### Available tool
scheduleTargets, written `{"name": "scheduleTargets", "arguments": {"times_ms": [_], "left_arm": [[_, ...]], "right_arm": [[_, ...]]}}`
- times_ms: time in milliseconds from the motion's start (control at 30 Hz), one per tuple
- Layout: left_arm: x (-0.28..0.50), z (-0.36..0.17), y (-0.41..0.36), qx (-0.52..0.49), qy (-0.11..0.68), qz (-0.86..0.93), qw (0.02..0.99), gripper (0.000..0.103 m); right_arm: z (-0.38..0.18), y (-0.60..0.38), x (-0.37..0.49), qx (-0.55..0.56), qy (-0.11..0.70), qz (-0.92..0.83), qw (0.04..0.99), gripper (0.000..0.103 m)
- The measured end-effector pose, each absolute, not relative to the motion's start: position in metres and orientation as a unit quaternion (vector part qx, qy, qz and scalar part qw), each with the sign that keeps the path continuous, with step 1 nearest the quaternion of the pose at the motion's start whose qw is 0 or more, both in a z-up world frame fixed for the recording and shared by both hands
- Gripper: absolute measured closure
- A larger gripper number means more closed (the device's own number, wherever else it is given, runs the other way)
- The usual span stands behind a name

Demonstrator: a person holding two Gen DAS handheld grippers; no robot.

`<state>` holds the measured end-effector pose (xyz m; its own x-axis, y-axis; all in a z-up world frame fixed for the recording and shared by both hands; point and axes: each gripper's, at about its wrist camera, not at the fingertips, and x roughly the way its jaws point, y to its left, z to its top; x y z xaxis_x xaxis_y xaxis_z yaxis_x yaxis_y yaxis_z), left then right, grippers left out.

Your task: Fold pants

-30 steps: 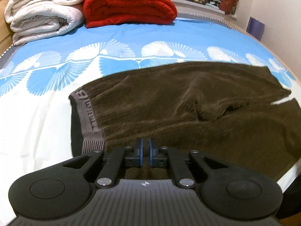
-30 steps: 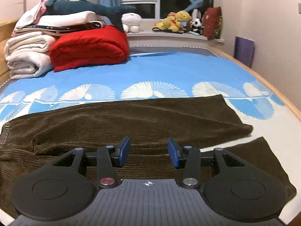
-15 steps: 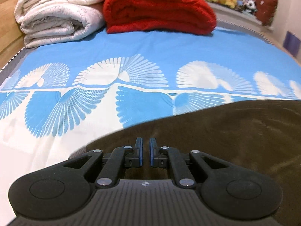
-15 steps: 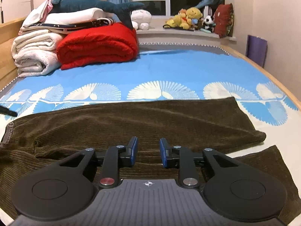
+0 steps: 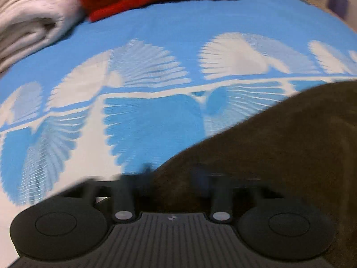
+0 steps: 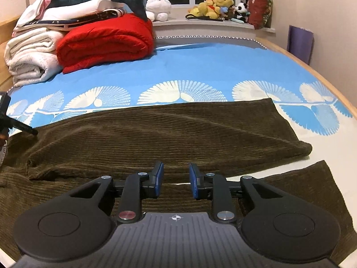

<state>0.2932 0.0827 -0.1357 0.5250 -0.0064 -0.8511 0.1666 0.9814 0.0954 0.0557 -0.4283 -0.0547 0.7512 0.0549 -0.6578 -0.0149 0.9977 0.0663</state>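
Dark brown corduroy pants [image 6: 156,129] lie flat across the blue and white bed sheet [image 6: 200,67], one leg farther back and the other nearer, with its cuff [image 6: 312,189] at the right. My right gripper [image 6: 176,178] hovers low over the near leg, its blue pads [image 6: 158,178] apart with nothing between them. The left wrist view is motion-blurred. In it my left gripper [image 5: 173,174] sits at the far edge of the pants [image 5: 279,145], jaws opening, fingers apart over the cloth's edge. That gripper's fingertip [image 6: 33,131] also shows at the left edge of the right wrist view, at the cloth.
A rolled red blanket [image 6: 104,42] and folded white blankets [image 6: 31,55] are stacked at the head of the bed, with a plush shark on top. Plush toys [image 6: 218,4] line the window sill. The bed's wooden edge [image 6: 312,71] runs along the right.
My left gripper swept from the near waistband to the pants' far edge, and its fingers have spread apart. The right gripper's jaws narrowed and it crept forward over the near leg.
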Motion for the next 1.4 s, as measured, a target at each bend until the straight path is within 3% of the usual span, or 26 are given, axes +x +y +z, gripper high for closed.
{"name": "scheduleTargets", "arguments": {"times_ms": [33, 133, 267, 467, 733, 800, 867, 900, 933, 1167, 1400], "left_arm": [[0.289, -0.133, 0.075, 0.11, 0.482, -0.054, 0.868, 0.1], [0.269, -0.124, 0.056, 0.185, 0.465, -0.068, 0.863, 0.101], [0.223, -0.092, 0.048, 0.201, 0.422, -0.07, 0.881, 0.101], [0.094, -0.05, 0.027, 0.22, 0.365, -0.127, 0.896, 0.101], [-0.037, -0.081, 0.016, 0.162, 0.401, -0.193, 0.881, 0.102], [-0.039, -0.086, 0.03, 0.114, 0.428, -0.181, 0.878, 0.096], [-0.035, -0.084, 0.055, 0.029, 0.451, -0.16, 0.878, 0.073], [-0.031, -0.085, 0.067, -0.023, 0.464, -0.153, 0.872, 0.054], [-0.026, -0.089, 0.081, -0.084, 0.48, -0.146, 0.861, 0.049], [0.003, -0.118, 0.115, -0.252, 0.524, -0.08, 0.809, 0.04], [0.032, -0.125, 0.132, -0.305, 0.52, -0.006, 0.798, 0.036]], "right_arm": [[-0.055, -0.428, 0.056, 0.029, 0.353, 0.019, 0.935, 0.077], [-0.054, -0.424, 0.057, 0.024, 0.352, 0.023, 0.935, 0.077], [-0.053, -0.42, 0.056, 0.02, 0.351, 0.021, 0.936, 0.077], [-0.053, -0.422, 0.048, 0.025, 0.356, 0.009, 0.934, 0.077], [-0.056, -0.415, 0.021, 0.009, 0.363, 0.0, 0.932, 0.077], [-0.058, -0.413, 0.015, -0.002, 0.368, -0.004, 0.93, 0.077], [-0.06, -0.414, 0.01, -0.008, 0.371, -0.011, 0.928, 0.077], [-0.061, -0.415, 0.008, -0.009, 0.372, -0.014, 0.928, 0.077], [-0.062, -0.416, 0.007, -0.009, 0.373, -0.018, 0.928, 0.077], [-0.065, -0.425, 0.006, 0.011, 0.376, -0.037, 0.926, 0.077], [-0.061, -0.435, 0.02, 0.086, 0.373, -0.024, 0.924, 0.076]]}}
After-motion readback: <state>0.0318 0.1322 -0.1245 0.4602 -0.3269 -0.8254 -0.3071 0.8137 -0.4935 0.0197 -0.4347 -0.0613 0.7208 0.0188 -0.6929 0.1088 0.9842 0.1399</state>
